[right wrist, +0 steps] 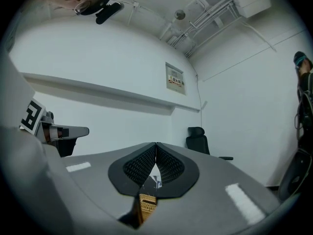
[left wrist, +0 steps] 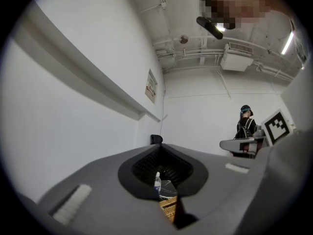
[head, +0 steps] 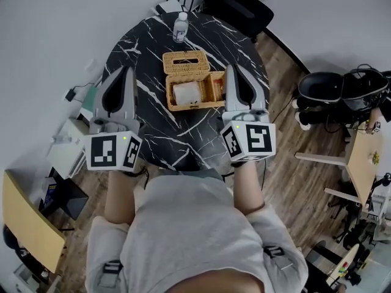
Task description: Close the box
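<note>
**Head view**
Table (head: 146, 47): a round black one with white lines is standing in front of the person.
Box (head: 190, 106): a woven one is sitting in the middle of the table, between the two grippers.
Lid (head: 186, 62): it is lying flipped back on the far side, so the box is standing open.
Roll (head: 185, 92): a white one is lying in the box's left part.
Bottle (head: 180, 27): it is standing upright near the far edge, past the lid.
Left gripper (head: 126, 71): it is pointing away from the person, left of the box and apart from it.
Right gripper (head: 230, 69): it is pointing the same way and covering the box's right end. Whether it is touching the box is hard to tell from above.

**Left gripper view**
Jaws: they are pressing together at the tips and holding nothing.
Gap: the bottle and a bit of the box are showing through the small hole under the pads.
Person (left wrist: 246, 124): someone in dark clothes is standing by the far wall.

**Right gripper view**
Jaws: they are clenched tight and holding nothing.
Gap: a bit of the box is peeking through below the pads.
Chair (right wrist: 197, 138): a black one is standing by the wall.
</note>
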Action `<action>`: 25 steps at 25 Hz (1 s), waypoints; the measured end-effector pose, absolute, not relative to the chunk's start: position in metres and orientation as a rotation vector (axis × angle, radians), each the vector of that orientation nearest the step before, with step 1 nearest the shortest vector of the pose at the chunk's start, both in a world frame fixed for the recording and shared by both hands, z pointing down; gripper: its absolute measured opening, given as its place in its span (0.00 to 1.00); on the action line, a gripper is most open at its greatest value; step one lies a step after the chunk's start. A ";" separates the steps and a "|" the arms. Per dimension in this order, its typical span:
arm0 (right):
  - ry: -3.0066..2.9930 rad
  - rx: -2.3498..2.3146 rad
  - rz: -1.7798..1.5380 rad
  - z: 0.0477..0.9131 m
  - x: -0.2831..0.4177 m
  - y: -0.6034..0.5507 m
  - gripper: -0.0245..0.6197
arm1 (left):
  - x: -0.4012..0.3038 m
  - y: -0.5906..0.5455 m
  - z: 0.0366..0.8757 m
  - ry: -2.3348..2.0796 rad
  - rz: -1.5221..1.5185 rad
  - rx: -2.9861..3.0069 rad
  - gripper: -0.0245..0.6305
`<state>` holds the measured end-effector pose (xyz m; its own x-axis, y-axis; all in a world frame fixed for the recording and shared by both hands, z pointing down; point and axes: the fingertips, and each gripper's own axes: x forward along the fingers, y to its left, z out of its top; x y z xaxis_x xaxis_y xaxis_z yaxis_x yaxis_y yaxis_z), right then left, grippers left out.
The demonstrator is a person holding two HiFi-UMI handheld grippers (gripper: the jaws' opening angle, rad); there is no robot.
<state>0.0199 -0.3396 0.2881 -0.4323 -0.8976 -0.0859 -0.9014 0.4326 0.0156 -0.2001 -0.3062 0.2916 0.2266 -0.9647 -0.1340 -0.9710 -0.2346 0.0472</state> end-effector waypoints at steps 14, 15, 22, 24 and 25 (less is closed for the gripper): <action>2.782 -1.589 -0.057 0.349 0.016 -0.388 0.05 | -0.201 -0.362 0.372 2.120 0.007 -2.505 0.13; 2.789 -1.586 -0.064 0.353 0.017 -0.390 0.05 | -0.200 -0.366 0.380 2.130 -0.019 -2.527 0.13; 2.832 -1.562 -0.112 0.372 0.017 -0.403 0.05 | -0.188 -0.398 0.435 2.153 -0.153 -2.738 0.13; 2.845 -1.553 -0.122 0.377 0.017 -0.406 0.05 | -0.188 -0.407 0.449 2.172 -0.197 -2.767 0.13; 2.851 -1.548 -0.127 0.379 0.016 -0.408 0.05 | -0.188 -0.412 0.456 2.185 -0.220 -2.777 0.13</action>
<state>0.0163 -0.4080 0.3789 -0.5412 -0.8310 0.1289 -0.8391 0.5437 -0.0184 -0.1883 -0.4122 0.4560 0.2605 -0.9061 0.3333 -0.9543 -0.1894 0.2312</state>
